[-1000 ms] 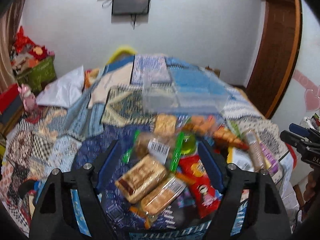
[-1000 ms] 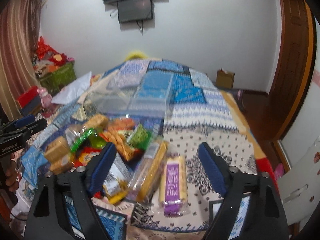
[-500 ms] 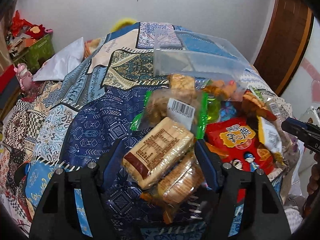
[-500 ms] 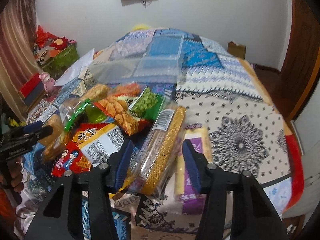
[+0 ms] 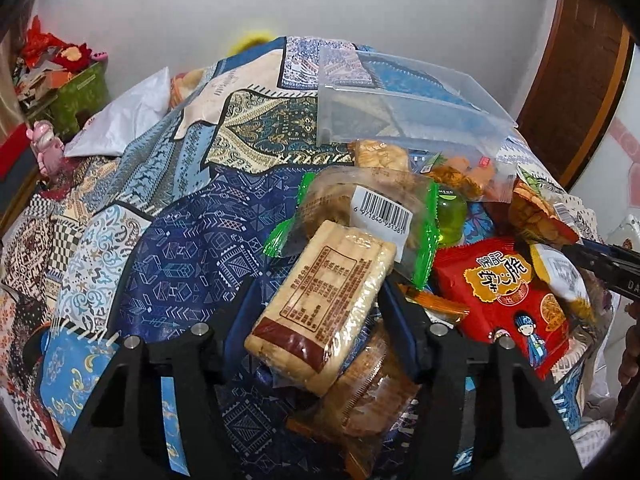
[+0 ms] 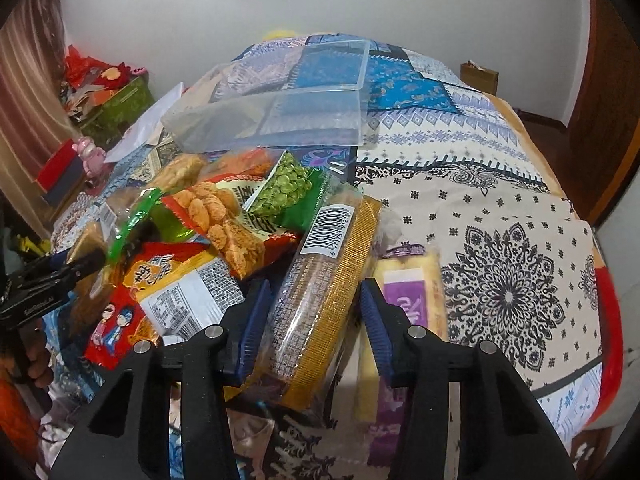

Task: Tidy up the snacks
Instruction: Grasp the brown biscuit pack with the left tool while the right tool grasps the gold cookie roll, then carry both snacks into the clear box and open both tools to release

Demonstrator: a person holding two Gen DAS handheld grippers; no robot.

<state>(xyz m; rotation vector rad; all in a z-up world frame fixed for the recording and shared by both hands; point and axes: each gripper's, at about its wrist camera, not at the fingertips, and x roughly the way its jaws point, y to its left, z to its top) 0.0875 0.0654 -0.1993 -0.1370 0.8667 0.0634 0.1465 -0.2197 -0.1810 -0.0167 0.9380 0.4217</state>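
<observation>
On a patchwork bedspread (image 5: 172, 248), snacks (image 6: 224, 216) lie before a clear bin (image 6: 280, 116).

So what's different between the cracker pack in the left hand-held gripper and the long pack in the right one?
The cracker pack is short and blocky with a brown band at its near end; the long wafer pack is slimmer with a gold edge. The cracker pack shows a printed text panel; the wafer pack shows a white barcode label. Both are clear-wrapped and sit between blue pads, left hand-held gripper and right hand-held gripper.
</observation>
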